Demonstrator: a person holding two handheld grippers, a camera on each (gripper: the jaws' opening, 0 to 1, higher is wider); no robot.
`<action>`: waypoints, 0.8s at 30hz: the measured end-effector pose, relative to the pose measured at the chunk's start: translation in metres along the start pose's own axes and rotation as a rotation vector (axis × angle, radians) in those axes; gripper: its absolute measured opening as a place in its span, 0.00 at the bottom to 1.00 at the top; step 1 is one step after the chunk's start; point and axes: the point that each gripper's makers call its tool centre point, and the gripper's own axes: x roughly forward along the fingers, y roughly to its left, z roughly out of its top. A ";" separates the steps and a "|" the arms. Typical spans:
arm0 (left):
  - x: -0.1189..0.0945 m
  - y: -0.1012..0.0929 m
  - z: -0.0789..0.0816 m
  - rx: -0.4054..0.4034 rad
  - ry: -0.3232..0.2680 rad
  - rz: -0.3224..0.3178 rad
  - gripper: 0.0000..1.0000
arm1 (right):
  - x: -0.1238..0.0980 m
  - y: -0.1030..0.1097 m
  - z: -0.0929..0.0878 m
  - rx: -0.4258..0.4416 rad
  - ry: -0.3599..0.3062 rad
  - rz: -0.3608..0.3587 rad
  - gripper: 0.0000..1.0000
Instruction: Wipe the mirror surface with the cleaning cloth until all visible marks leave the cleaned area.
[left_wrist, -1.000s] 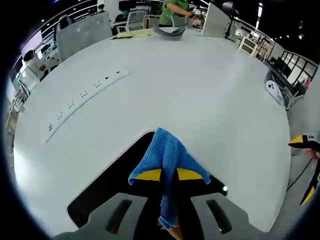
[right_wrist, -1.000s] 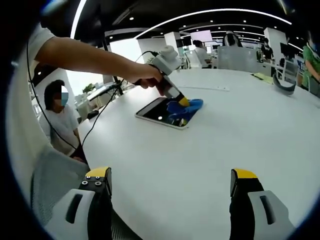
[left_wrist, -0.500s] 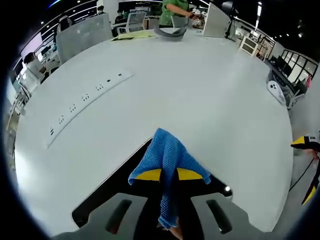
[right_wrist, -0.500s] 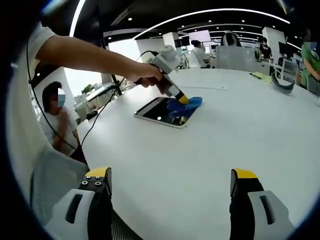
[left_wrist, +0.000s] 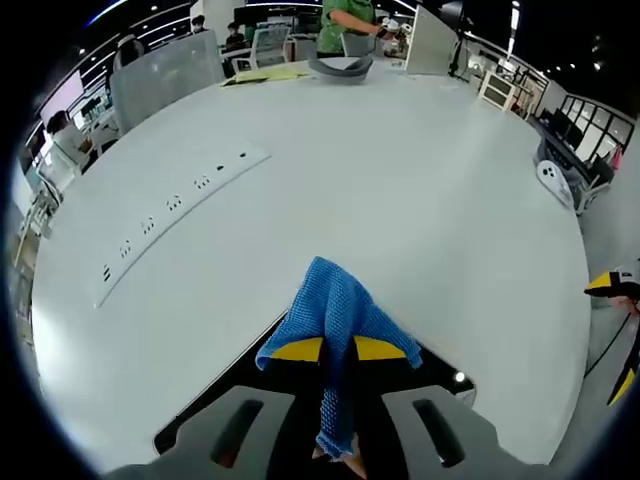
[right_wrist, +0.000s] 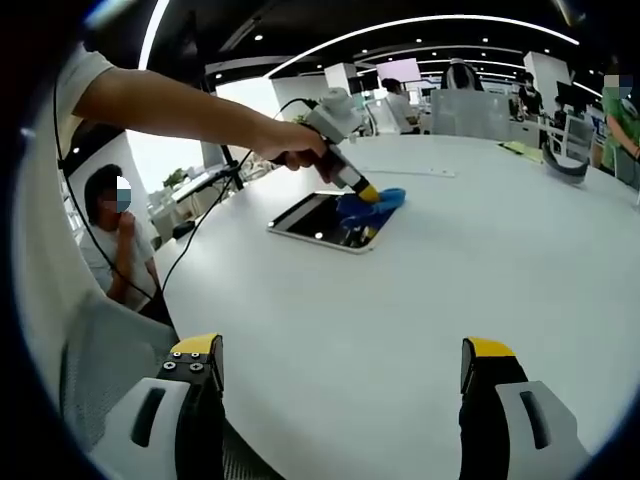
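A dark rectangular mirror (right_wrist: 320, 223) with a pale frame lies flat on the white table (right_wrist: 480, 280). My left gripper (left_wrist: 338, 350) is shut on a blue knitted cleaning cloth (left_wrist: 337, 318), which drapes over its yellow tips at the mirror's (left_wrist: 225, 395) far end. In the right gripper view the same left gripper (right_wrist: 366, 195) reaches in from the left, held by a person's hand, pressing the cloth (right_wrist: 376, 202) on the mirror's far right corner. My right gripper (right_wrist: 340, 365) hovers open near the table's edge, well short of the mirror, holding nothing.
A strip of power sockets (left_wrist: 170, 205) runs across the table to the left. A grey curved object (left_wrist: 338, 66) and yellow papers (left_wrist: 262, 71) lie at the far edge. A seated person (right_wrist: 120, 240) and cables (right_wrist: 200, 240) are beside the table.
The left gripper with the cloth has slid further along the mirror toward its far end; less dark glass shows ahead of the cloth. The right gripper has stayed put.
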 end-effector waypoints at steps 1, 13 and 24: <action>0.000 0.001 0.001 0.010 -0.001 0.002 0.08 | 0.000 0.000 0.000 0.000 0.000 0.000 0.99; 0.004 0.009 0.008 0.063 -0.012 0.023 0.09 | -0.002 -0.005 -0.005 0.009 0.006 -0.003 0.99; 0.006 0.009 0.011 0.067 -0.015 0.021 0.08 | -0.002 -0.006 -0.005 0.013 0.004 -0.001 0.99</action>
